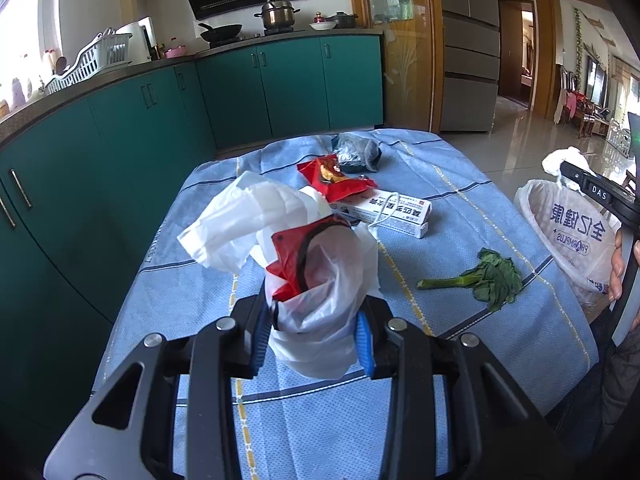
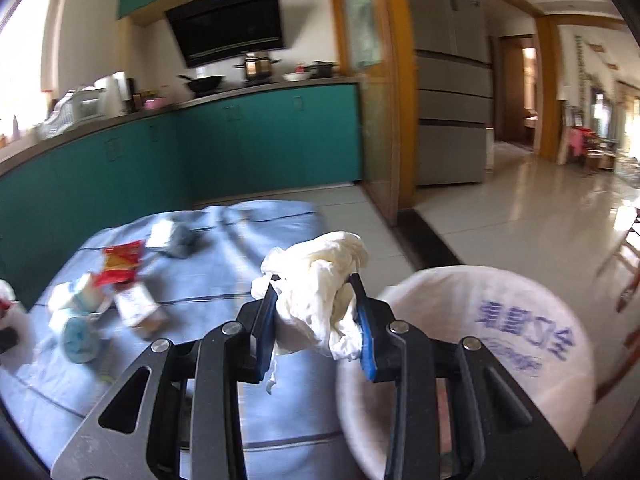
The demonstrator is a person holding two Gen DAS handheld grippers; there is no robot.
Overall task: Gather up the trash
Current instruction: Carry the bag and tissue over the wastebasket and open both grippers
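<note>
My left gripper [image 1: 312, 336] is shut on a white plastic bag [image 1: 320, 280] with red wrapping inside, held above the blue tablecloth [image 1: 460, 208]. Beyond it lie a red snack packet [image 1: 336, 180], a white carton [image 1: 396, 210], a grey crumpled bag [image 1: 356, 152] and a green vegetable leaf [image 1: 484, 276]. My right gripper [image 2: 316, 320] is shut on a crumpled white tissue [image 2: 320, 280], just left of the bin lined with a white printed bag [image 2: 500, 320]. That bin [image 1: 568, 232] also shows at the right of the left wrist view, with the right gripper [image 1: 592, 188] over its rim.
Teal kitchen cabinets [image 1: 280, 80] run along the left and back, with pans on the counter. A grey fridge [image 1: 468, 52] and a wooden door frame stand behind the table. Tiled floor [image 2: 520, 220] opens to the right. A person's hand [image 1: 618, 268] holds the right gripper's handle.
</note>
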